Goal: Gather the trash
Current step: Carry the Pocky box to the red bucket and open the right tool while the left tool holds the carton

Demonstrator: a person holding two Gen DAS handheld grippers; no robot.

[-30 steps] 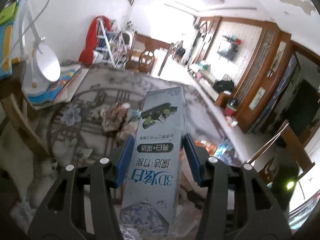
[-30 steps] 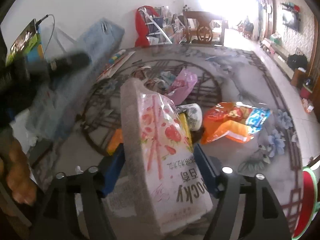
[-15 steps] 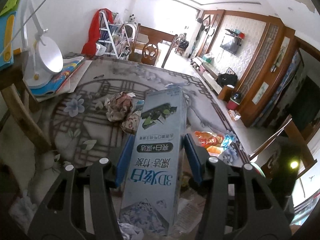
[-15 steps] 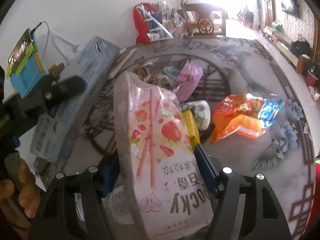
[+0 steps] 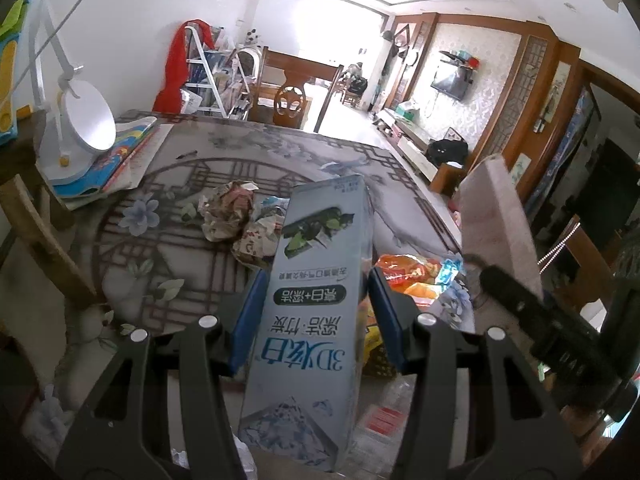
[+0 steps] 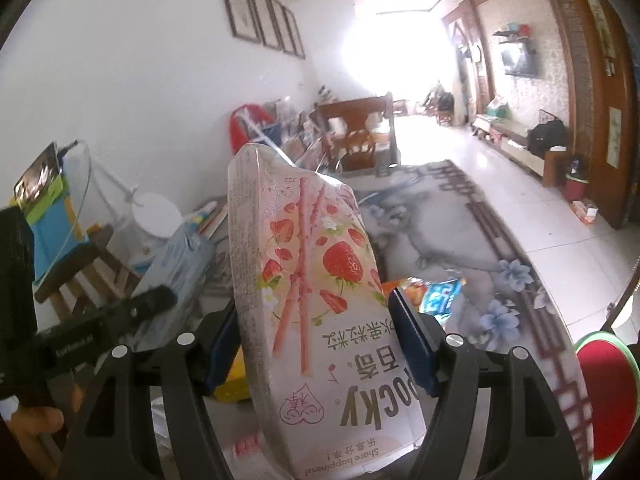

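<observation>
The right gripper has the pink Pocky box clamped between its blue pads, and it has swung up: a second ago that box hung over the litter, now it stands against the far wall and bright doorway. Its jaws closed in a little during that second, with the box between them throughout. Left of the Pocky box, the left gripper holds the blue toothpaste carton pinched at a narrower spread, and it has hardly budged. Beyond the carton, crumpled paper lies on the bench; between carton and Pocky box sits an orange snack bag. Both hands loaded, I'd say dropping these off comes next, then more pickups.
</observation>
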